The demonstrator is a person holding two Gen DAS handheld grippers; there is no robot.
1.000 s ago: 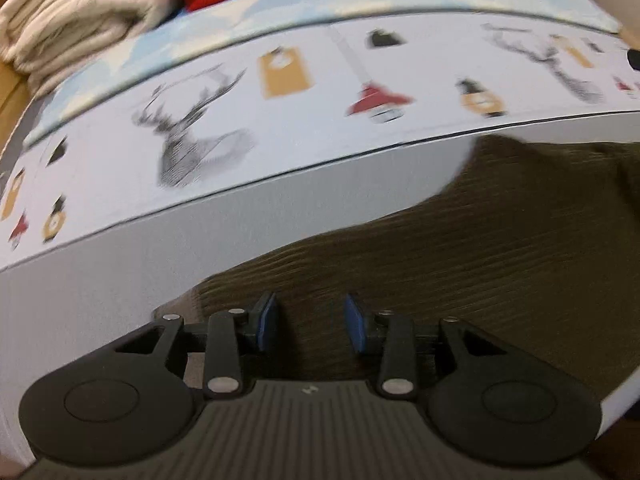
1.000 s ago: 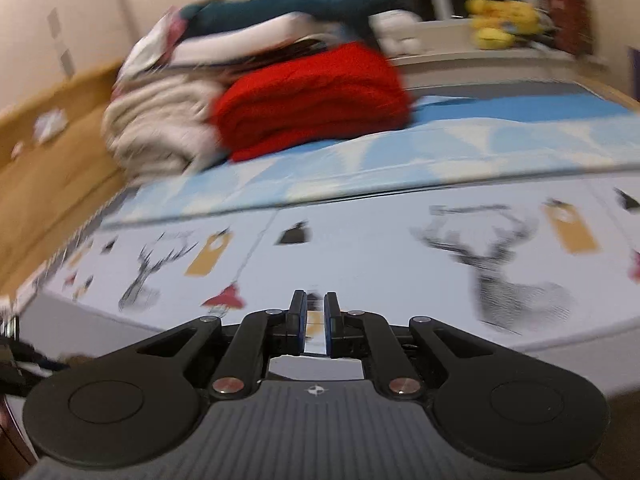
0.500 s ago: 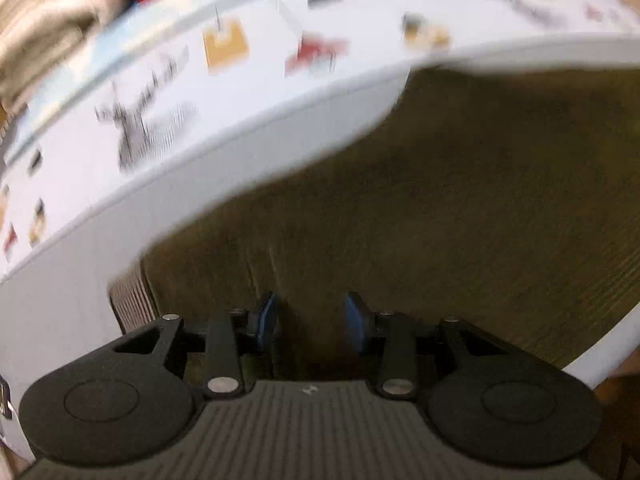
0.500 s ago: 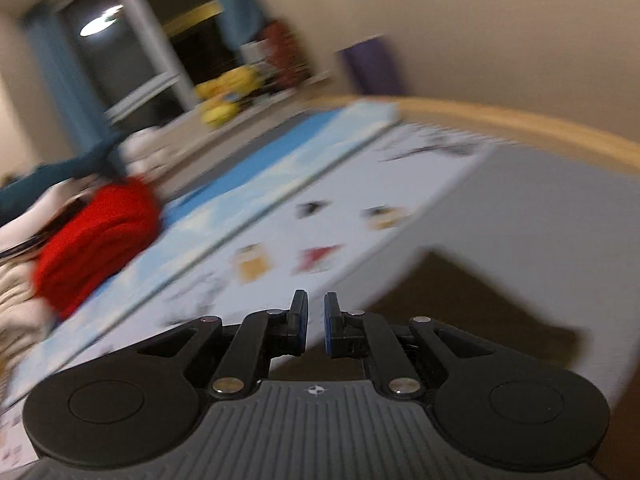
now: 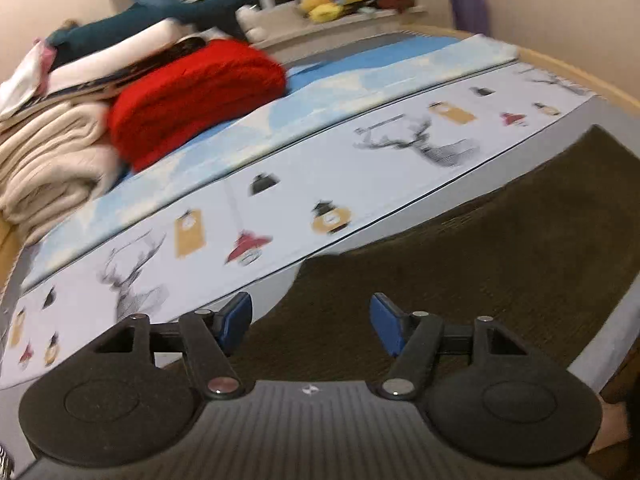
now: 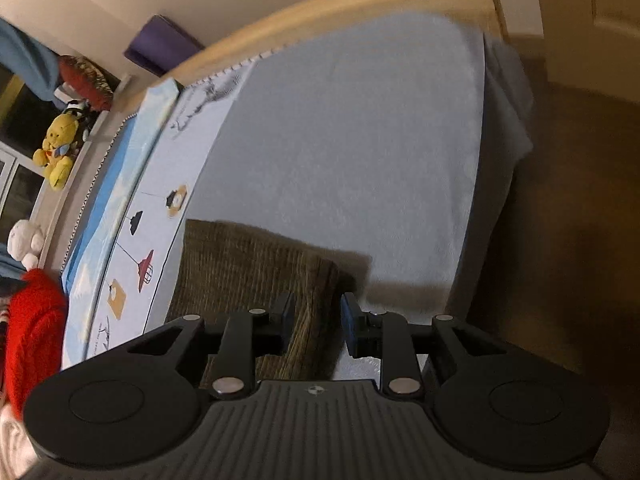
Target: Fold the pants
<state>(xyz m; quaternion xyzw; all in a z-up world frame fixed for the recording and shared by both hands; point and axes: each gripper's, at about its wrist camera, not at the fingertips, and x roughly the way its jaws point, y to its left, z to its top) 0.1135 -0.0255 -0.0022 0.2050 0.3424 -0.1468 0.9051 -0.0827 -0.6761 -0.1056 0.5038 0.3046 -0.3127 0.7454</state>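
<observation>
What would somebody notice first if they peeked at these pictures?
Probably the fluffy bright red folded blanket, sitting on the far left of the bed beside a stack of cream blankets. Next, the brown ribbed corduroy pants spread on the pale grey sheet right in front of both grippers. The yellow plush toy on the window ledge beyond the bed stands out too.

We see a bed (image 5: 500,168) with a pale grey sheet filling the middle of both views. Brown corduroy pants (image 5: 500,264) lie flat on it, lower right in the left view. A printed cloth (image 5: 280,216) with deer and lamps crosses above them, beside a blue cloth (image 5: 248,136). At upper left sit a red knit (image 5: 192,96) and a stack of folded clothes (image 5: 52,160).
</observation>
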